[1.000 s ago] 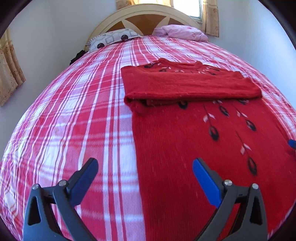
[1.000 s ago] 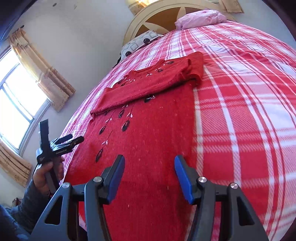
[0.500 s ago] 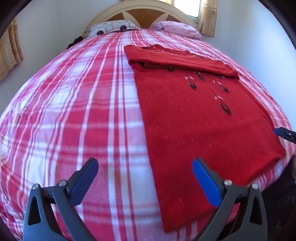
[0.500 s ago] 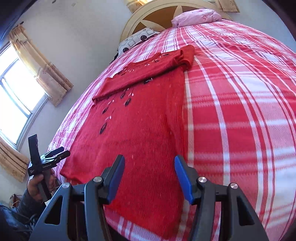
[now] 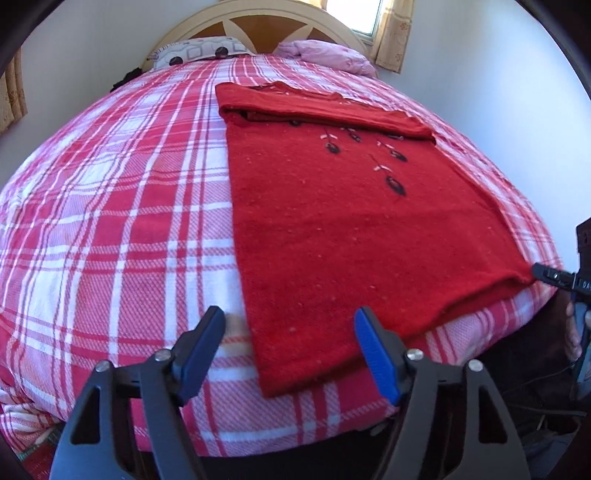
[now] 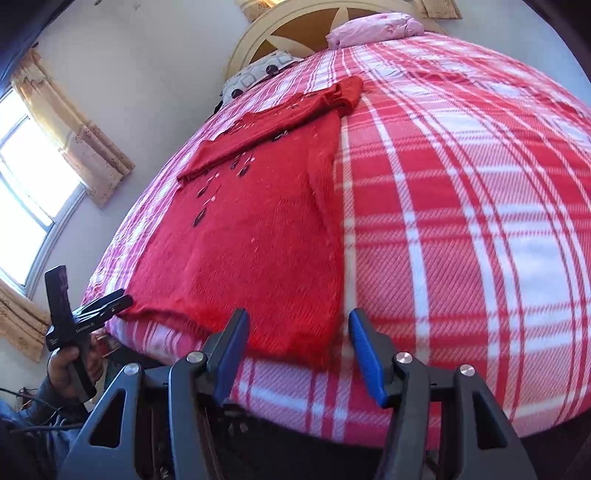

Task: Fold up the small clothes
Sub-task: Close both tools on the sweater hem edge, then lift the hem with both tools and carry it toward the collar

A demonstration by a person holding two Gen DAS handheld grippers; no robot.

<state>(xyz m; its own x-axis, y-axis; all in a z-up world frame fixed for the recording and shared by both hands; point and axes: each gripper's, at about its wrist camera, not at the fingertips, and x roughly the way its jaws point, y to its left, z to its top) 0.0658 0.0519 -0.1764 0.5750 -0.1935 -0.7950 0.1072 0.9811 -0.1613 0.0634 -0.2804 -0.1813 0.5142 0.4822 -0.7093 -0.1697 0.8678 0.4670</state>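
A red knitted sweater (image 5: pixel 332 229) lies flat on the red-and-white plaid bedcover (image 5: pixel 122 229), sleeves folded across its top, hem at the bed's near edge. My left gripper (image 5: pixel 290 332) hovers over the hem's near-left corner (image 5: pixel 273 384), which sits between its blue pads. Its jaws are closing, and the pads are not touching the cloth. My right gripper (image 6: pixel 297 332) is open over the hem's other corner (image 6: pixel 317 358), again without touching it. Each view catches the other gripper at the far hem corner: the right gripper (image 5: pixel 550 277) and the left gripper (image 6: pixel 107 304), held by a hand (image 6: pixel 70 369).
A patterned pillow (image 5: pixel 199 51) and a pink pillow (image 5: pixel 325 55) lie against the cream headboard (image 5: pixel 258 18). A curtained window (image 6: pixel 33 177) is on the wall to the left in the right wrist view. The bed's near edge drops to dark floor just below both grippers.
Both grippers have drawn back from over the sweater's body to the near bed edge, so the hem corners now lie between their fingers. The left jaws have narrowed; the right jaws are unchanged.
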